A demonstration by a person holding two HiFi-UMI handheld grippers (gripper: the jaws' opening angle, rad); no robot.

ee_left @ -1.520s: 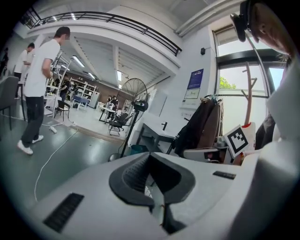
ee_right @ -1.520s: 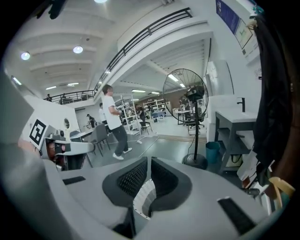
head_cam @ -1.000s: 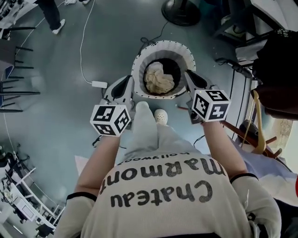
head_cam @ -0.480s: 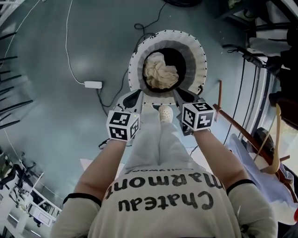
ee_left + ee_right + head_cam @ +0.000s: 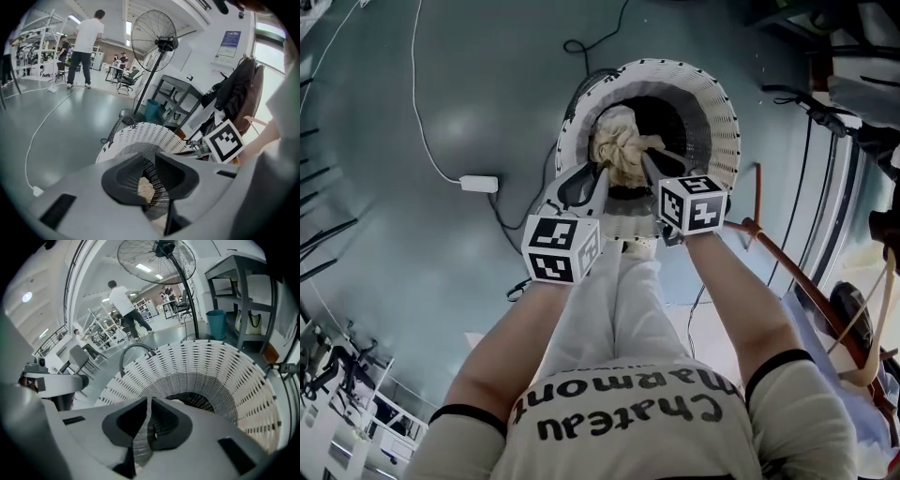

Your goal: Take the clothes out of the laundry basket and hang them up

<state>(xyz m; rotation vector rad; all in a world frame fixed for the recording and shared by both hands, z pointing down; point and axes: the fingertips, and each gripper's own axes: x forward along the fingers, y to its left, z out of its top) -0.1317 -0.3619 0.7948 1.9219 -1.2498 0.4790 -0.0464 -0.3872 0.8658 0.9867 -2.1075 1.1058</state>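
Cream clothes [image 5: 623, 150] lie crumpled at the bottom of the white woven laundry basket [image 5: 727, 122]. Only the head view shows the whole heap. In its own view the left gripper [image 5: 149, 159] has jaws that have just been opening, nothing between them, with a scrap of cloth beyond. The right gripper [image 5: 149, 398] is pressed together, with basket weave behind it.

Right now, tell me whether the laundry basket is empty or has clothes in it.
Not empty. A crumpled cream garment lies bunched inside the white laundry basket, plain in the head view below its rim.
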